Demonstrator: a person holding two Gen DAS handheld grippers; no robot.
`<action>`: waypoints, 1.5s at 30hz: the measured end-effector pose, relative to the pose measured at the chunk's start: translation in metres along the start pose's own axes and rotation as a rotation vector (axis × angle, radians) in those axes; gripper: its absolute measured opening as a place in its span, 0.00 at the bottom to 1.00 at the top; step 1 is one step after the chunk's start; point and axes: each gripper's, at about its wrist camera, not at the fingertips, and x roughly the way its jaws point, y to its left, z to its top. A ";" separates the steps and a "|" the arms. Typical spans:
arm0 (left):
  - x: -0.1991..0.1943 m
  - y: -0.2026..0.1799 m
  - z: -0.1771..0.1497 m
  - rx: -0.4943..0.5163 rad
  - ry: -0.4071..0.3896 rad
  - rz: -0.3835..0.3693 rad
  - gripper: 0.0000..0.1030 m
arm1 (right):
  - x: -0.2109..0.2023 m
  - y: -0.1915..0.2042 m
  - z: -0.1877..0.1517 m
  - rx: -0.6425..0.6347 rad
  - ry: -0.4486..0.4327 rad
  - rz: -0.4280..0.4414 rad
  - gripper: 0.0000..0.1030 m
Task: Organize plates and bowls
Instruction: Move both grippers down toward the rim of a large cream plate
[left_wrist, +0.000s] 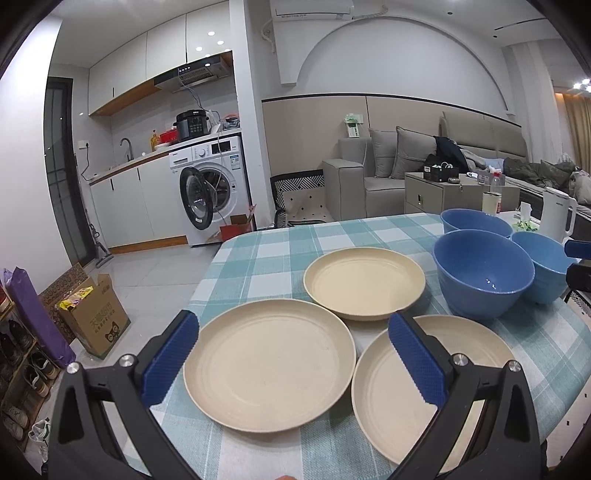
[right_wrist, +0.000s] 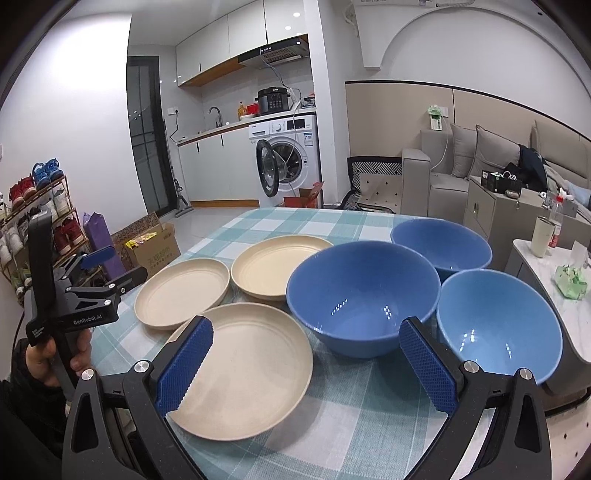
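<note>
Three cream plates lie on the checked tablecloth (left_wrist: 280, 240): a near left plate (left_wrist: 269, 365), a far plate (left_wrist: 364, 284) and a near right plate (left_wrist: 461, 387). To their right stand three blue bowls: a big one (left_wrist: 484, 273), one behind it (left_wrist: 472, 221) and one at the right (left_wrist: 543, 266). My left gripper (left_wrist: 291, 323) hovers open over the near plates, holding nothing. My right gripper (right_wrist: 306, 325) is open and holds nothing, low in front of the big bowl (right_wrist: 362, 295), with the nearest plate (right_wrist: 251, 369) to its left and a lighter bowl (right_wrist: 498, 328) to its right.
A hand (right_wrist: 48, 354) holds the left gripper (right_wrist: 114, 267) at the table's left edge. A white kettle (left_wrist: 557, 218) and a marble side table (right_wrist: 576, 314) sit right of the bowls. On the floor to the left are a cardboard box (left_wrist: 92, 314) and a shoe rack (right_wrist: 37, 221).
</note>
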 end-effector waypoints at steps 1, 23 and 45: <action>0.001 0.001 0.002 0.000 -0.002 0.001 1.00 | 0.001 -0.001 0.004 -0.003 -0.001 -0.003 1.00; 0.018 0.015 0.045 -0.015 -0.032 -0.075 1.00 | 0.023 -0.003 0.071 -0.051 0.038 0.010 1.00; 0.071 0.017 0.070 -0.023 0.054 -0.117 1.00 | 0.087 -0.007 0.124 -0.077 0.117 0.029 1.00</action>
